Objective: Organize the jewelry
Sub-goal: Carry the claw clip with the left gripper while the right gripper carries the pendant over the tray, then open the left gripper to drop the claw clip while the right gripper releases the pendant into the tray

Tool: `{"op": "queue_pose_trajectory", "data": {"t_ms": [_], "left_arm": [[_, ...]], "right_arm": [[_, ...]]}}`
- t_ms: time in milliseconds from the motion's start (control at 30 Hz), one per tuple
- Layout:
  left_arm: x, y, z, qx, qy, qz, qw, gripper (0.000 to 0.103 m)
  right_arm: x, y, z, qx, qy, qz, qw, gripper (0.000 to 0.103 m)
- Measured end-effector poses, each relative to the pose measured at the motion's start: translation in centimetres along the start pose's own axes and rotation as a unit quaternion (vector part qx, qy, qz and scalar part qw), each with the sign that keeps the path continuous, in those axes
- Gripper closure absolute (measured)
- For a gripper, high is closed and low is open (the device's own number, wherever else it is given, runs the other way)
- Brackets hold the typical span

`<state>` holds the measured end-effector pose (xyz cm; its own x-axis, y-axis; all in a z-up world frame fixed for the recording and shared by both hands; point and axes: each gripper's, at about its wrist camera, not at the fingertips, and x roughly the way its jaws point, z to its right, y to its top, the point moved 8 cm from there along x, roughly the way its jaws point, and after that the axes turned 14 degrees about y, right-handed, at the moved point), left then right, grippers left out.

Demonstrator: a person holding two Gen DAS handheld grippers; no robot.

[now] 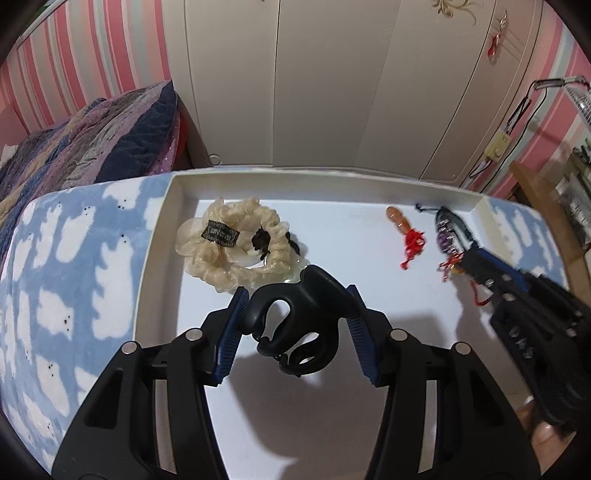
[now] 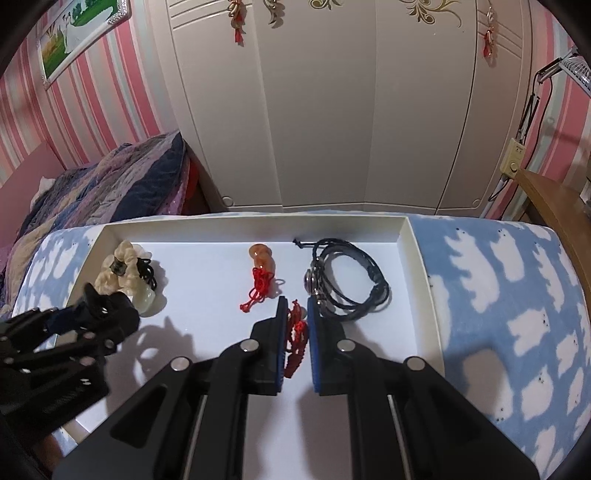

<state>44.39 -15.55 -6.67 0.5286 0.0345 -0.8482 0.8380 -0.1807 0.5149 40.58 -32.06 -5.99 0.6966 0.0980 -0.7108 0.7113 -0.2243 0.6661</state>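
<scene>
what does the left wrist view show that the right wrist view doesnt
Only the left wrist view shows the black plastic claw hair clip plainly, held in the left gripper.

Only the right wrist view shows the red braided cord bracelet clamped between the right gripper fingers, the whole coiled black cord bracelet, and a framed picture on the wall.

Both show the white tray, cream fabric scrunchie, orange gourd pendant with red knot and cloud-print blue blanket.

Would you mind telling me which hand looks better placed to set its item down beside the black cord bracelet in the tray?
Right. The right gripper, shut on the red braided bracelet, sits next to the black cord bracelet; the left gripper holds a black hair claw near the cream scrunchie.
</scene>
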Motion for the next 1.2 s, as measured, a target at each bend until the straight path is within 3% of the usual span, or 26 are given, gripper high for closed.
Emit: {"op": "queue_pose_trajectory", "data": {"t_ms": [167,367,933,1200], "left_arm": [[1.2,-0.5,0.8,0.002,-0.019,-0.011,0.9998,0.050],[1.8,-0.9,0.7,-0.002,-0.013,-0.009,0.9999,0.050],[1.7,-1.3,1.1,0.011,0.008,0.005,0.9999,0.049],[1.8,-1.6,1.3,0.010,0.011,0.005,0.9999,0.040]], "right_arm": [[0.6,-0.1,0.5,0.005,0.013,0.002,1.000,0.093],[1.3,-0.6,1.8,0.016,0.014,-0.007,1.000,0.093],[2.6,-1.5,1.0,0.001,-0.023,-0.034,0.999,0.092],[2.5,-1.7,1.5,0.011,-0.017,-0.036,0.999,0.091]]}}
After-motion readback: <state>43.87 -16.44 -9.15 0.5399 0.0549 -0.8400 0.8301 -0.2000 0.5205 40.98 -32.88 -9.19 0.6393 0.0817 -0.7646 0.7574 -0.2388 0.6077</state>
